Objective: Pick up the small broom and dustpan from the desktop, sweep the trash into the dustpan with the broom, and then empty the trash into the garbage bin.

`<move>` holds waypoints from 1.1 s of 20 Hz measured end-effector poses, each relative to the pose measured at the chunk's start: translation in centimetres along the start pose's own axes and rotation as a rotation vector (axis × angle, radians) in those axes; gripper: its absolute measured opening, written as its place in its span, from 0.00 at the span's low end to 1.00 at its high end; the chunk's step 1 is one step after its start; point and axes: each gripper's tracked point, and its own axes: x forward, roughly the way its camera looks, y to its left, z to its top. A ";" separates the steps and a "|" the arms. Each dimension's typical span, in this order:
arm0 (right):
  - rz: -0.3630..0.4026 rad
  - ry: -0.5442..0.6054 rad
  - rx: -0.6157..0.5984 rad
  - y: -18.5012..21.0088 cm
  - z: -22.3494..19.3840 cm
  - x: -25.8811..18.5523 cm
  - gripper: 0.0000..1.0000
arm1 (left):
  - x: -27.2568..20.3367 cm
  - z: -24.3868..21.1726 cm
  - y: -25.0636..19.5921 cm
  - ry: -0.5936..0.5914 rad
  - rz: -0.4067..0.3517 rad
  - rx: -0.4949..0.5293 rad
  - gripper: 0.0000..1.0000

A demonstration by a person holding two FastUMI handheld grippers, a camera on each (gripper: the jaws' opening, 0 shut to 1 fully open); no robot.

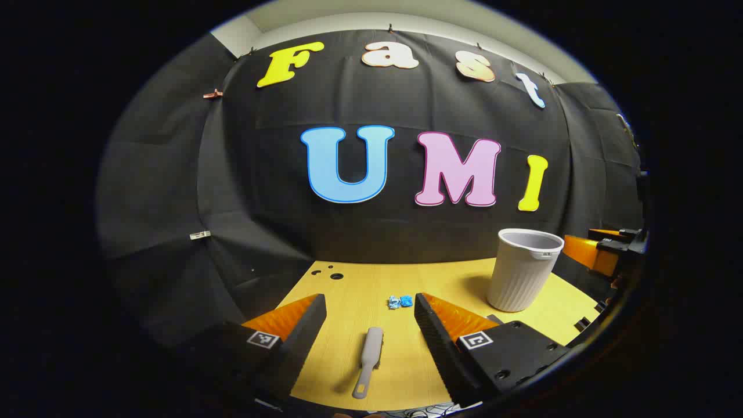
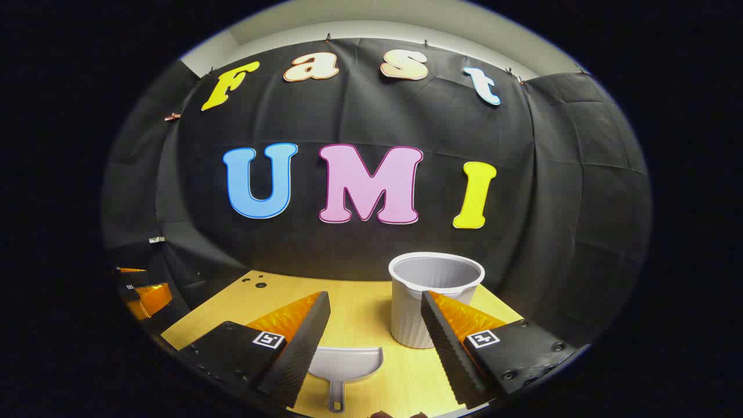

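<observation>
Looking along my left gripper (image 1: 370, 316), fingers spread wide, I see the bench (image 1: 453, 278), the garbage bin (image 1: 524, 270) far right, the broom (image 1: 369, 360) lying between the fingers, and blue trash (image 1: 400, 301) beyond. My right gripper (image 2: 376, 319), equally open, frames the dustpan (image 2: 343, 364) lying flat before the bin.

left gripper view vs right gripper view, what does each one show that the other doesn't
Left gripper view: the small broom lying flat on the desktop between its open tongs, a few blue crumpled scraps of trash beyond it, and the other tongs at the right edge.

Right gripper view: the dustpan lying on the desktop between its open tongs, handle toward the camera, and the other tongs at the far left.

Both: the yellow desktop and the ribbed, open-topped garbage bin standing upright on it. Nothing is gripped yet.
</observation>
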 end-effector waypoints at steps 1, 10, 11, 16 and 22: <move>0.006 0.009 0.000 0.2 -0.3 0.3 0.98 | 0.3 -0.3 0.0 0.006 0.000 -0.003 0.97; 0.077 0.062 -0.005 2.1 -1.9 1.5 0.98 | 1.8 -1.7 1.5 0.047 0.025 -0.009 0.96; 0.084 0.066 -0.010 2.4 -2.0 1.6 0.98 | 2.0 -2.0 1.4 0.059 0.017 -0.020 0.96; 0.111 0.094 -0.012 2.8 -3.1 1.8 0.98 | 3.0 -3.8 1.1 0.124 -0.009 -0.121 0.97; 0.104 0.149 -0.007 2.8 -4.8 3.0 0.98 | 5.3 -6.7 1.7 0.244 0.001 -0.116 0.96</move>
